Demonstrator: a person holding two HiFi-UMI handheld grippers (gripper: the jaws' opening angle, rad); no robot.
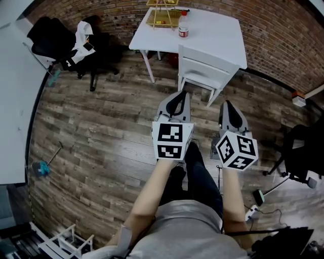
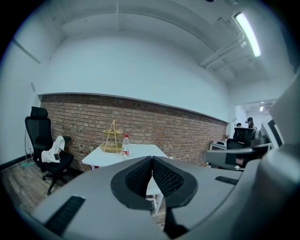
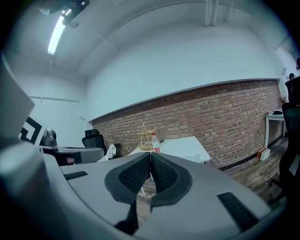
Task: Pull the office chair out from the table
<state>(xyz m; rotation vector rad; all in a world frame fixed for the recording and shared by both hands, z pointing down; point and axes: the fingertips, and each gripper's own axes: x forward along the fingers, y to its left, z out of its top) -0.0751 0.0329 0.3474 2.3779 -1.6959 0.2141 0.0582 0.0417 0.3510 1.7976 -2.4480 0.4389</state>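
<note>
A black office chair with a white cloth over its seat stands at the upper left, apart from the white table by the brick wall. It also shows at the left in the left gripper view, as the chair, and small in the right gripper view, as the chair. My left gripper and right gripper hover side by side over the wood floor, short of the table, both shut with nothing between the jaws. The same shows for the left gripper and the right gripper in their own views.
A water bottle and a yellow wire rack stand on the table; a white drawer unit sits under it. Another black chair is at the right. A long white desk runs along the left, with a small brush on the floor beside it.
</note>
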